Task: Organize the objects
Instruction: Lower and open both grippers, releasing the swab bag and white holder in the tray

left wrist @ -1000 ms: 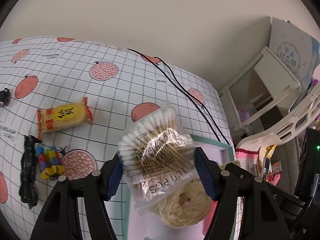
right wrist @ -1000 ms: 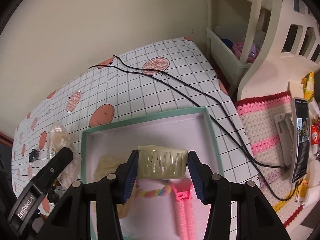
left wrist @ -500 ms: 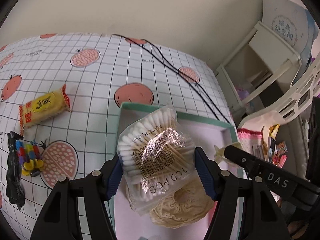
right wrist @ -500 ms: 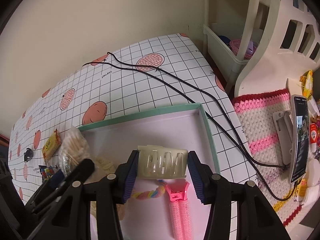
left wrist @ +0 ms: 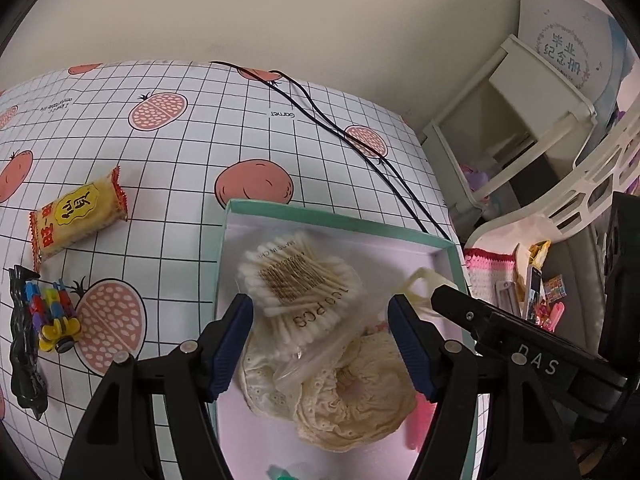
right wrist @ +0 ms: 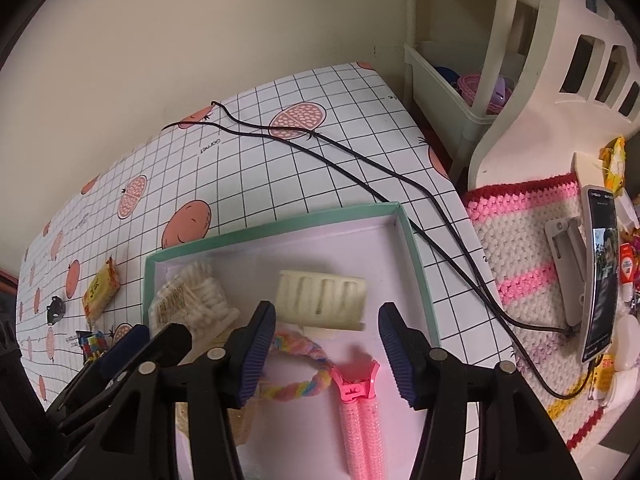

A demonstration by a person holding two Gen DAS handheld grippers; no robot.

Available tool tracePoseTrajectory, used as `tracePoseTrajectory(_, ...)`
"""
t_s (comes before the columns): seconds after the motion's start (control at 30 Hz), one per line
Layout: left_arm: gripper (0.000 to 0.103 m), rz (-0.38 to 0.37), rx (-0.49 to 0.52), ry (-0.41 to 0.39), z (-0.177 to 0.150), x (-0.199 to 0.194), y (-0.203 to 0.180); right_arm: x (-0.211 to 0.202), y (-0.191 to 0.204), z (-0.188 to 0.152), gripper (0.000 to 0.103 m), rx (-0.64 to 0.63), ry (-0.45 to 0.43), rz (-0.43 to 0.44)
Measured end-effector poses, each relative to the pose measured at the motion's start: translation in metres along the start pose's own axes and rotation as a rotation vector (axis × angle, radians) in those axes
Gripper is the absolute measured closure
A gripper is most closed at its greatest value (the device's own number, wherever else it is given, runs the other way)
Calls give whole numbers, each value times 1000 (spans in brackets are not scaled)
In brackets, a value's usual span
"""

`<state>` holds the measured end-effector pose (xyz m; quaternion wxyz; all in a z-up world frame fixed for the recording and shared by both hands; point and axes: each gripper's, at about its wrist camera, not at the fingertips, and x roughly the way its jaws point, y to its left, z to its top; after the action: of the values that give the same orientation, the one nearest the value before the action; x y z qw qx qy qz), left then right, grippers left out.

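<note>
Plainly, both grippers stand empty. Left gripper (left wrist: pixel 320 334): jaws spread wide at lower centre of the left wrist view, nothing between them. The cotton swab bag (left wrist: pixel 300 292) lies just beyond the tips, inside the teal-rimmed tray (left wrist: pixel 340 218), resting partly on a cream lace scrunchie (left wrist: pixel 352 400).

Right gripper (right wrist: pixel 326 344): jaws likewise parted, holding nothing. The cream claw clip (right wrist: pixel 322 300) lies on the tray floor just ahead of the tips, at mid-frame. A pastel braided hair tie (right wrist: pixel 296 364) and a pink hair clip (right wrist: pixel 360 416) lie lower in the frame, between and below the fingers.

Outward, still on the checked tablecloth (left wrist: pixel 180 152): a yellow snack packet (left wrist: pixel 76 216) at left, a cluster of coloured mini clips (left wrist: pixel 50 318) and a black clip (left wrist: pixel 24 344) at lower left. These look like the remaining work.

Risks, as judged: the swab bag sits propped on the scrunchie and may slide if a finger brushes it on withdrawal. The two grippers are close together over the tray; crossing paths could knock them. Black cables (right wrist: pixel 360 164) run beside the tray's far corner and could snag.
</note>
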<state>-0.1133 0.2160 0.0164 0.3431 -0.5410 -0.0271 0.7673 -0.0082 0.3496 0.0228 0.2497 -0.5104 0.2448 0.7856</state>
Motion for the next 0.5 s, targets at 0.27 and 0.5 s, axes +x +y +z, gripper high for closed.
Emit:
tracePoseTrajectory(0.27, 32, 20, 10, -24, 9, -20, -3, -20, 8, 4, 45, -16, -40, 13)
tracePoseTrajectory(0.5, 32, 114, 11, -48, 19, -46, -2, -37, 16, 7, 45, -34, -72, 26)
